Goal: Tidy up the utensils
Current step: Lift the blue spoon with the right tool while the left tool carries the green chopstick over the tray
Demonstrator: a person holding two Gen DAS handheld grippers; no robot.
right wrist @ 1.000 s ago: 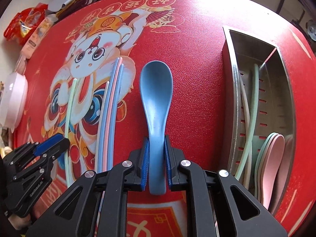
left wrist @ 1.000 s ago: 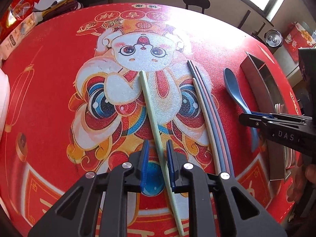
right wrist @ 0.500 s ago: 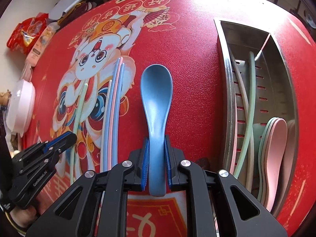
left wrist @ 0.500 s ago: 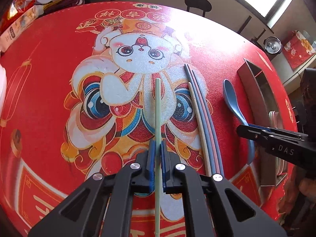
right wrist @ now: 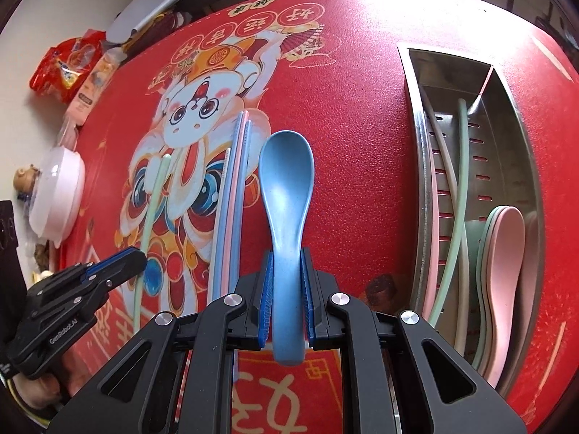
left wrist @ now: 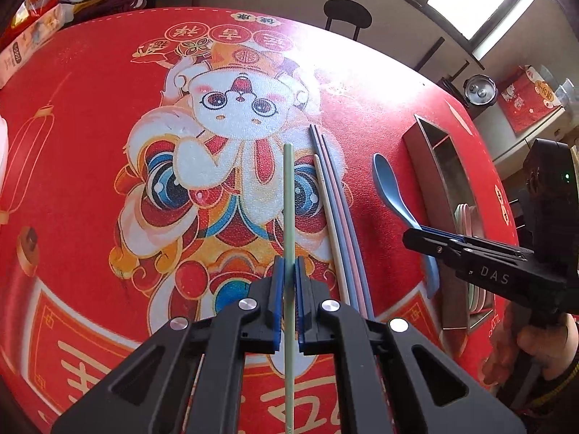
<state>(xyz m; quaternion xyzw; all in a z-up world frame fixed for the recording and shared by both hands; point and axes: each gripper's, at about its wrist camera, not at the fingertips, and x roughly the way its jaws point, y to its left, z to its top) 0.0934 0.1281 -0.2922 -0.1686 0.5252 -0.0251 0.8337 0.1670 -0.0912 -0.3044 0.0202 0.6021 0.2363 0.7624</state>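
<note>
Right wrist cam is showing tray (right wrist: 419, 181) contents w/ spoons, hidden from left cam; right gripper (right wrist: 287, 289) fingers are clamping blue spoon (right wrist: 286, 195), left gripper (left wrist: 287, 289) fingers pinching green chopstick (left wrist: 288, 209).

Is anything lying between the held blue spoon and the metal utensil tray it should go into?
Nothing visible does. The right gripper holds the blue spoon, and only bare red mat lies between it and the metal tray.

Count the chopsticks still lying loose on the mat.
3: a white, a pink and a blue one lie bunched together between the green chopstick in the left gripper and the blue spoon.
</note>
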